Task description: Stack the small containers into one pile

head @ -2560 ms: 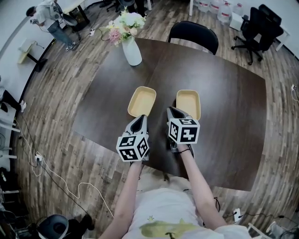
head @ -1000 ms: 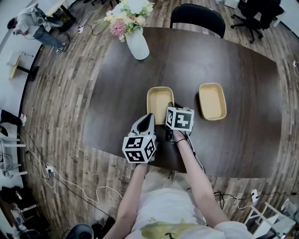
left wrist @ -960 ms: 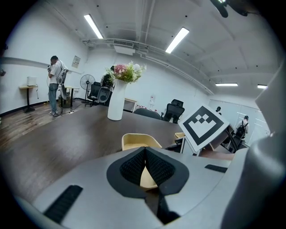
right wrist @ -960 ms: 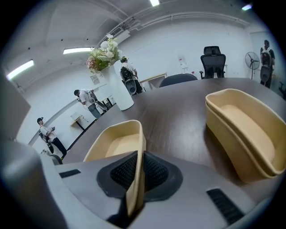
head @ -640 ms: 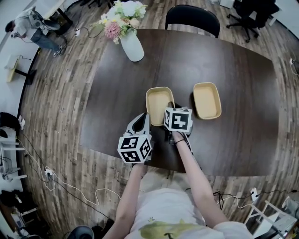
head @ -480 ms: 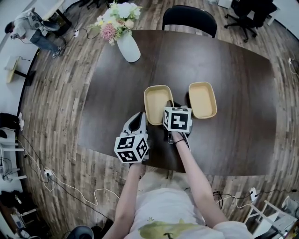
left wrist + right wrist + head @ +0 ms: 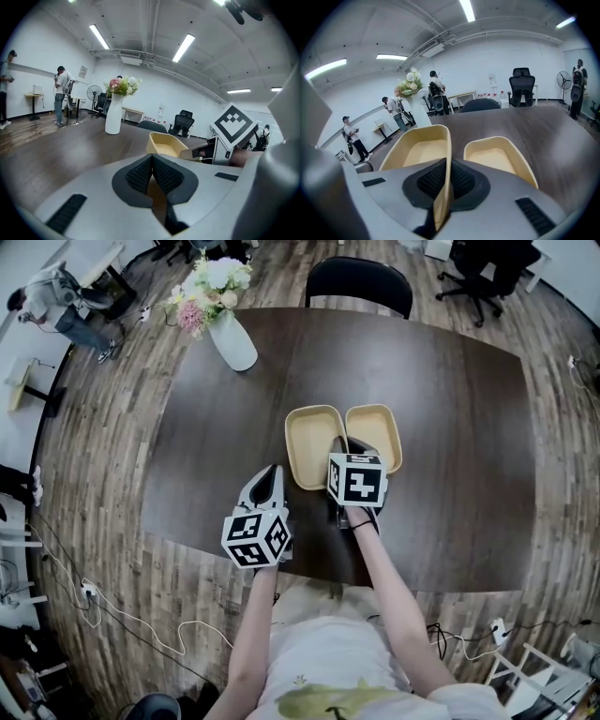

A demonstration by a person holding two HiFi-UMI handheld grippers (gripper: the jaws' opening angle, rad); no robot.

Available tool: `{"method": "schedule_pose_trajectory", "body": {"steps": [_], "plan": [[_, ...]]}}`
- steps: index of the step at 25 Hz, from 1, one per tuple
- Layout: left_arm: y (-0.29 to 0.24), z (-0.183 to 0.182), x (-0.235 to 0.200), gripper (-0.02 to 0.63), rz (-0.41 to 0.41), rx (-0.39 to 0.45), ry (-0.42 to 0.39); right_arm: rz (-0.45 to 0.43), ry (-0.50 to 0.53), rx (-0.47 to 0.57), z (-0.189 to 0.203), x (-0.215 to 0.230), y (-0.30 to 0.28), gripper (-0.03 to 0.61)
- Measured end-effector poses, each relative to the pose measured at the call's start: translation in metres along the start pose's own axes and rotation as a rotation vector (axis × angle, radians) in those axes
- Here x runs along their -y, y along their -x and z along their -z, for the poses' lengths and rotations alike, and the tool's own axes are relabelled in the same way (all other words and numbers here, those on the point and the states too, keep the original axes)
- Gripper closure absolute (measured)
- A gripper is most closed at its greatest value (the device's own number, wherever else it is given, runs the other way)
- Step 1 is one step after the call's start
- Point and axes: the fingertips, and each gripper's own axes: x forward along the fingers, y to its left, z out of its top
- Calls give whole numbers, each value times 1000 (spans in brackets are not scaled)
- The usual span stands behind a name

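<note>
The containers (image 7: pixel 314 432) are pale yellow, the table (image 7: pixel 450 427) dark brown.

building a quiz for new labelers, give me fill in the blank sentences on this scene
The right gripper grips the left container by its ____.
The left gripper is shut and holds ____.
The right container lies ____ the gripped one, not inside it.
The vase holds ____.
Missing: rim; nothing; beside; flowers

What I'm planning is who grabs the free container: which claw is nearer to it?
Right. The right claw, clamped on the held container's rim, sits right beside the free container; the left claw hovers off the held container's opposite side.
</note>
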Motion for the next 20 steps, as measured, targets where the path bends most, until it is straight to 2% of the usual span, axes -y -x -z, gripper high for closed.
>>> {"method": "schedule_pose_trajectory", "body": {"steps": [20], "plan": [[-21,2,80,589,21,34,10,19,-66,56,-32,104,36,551]]}}
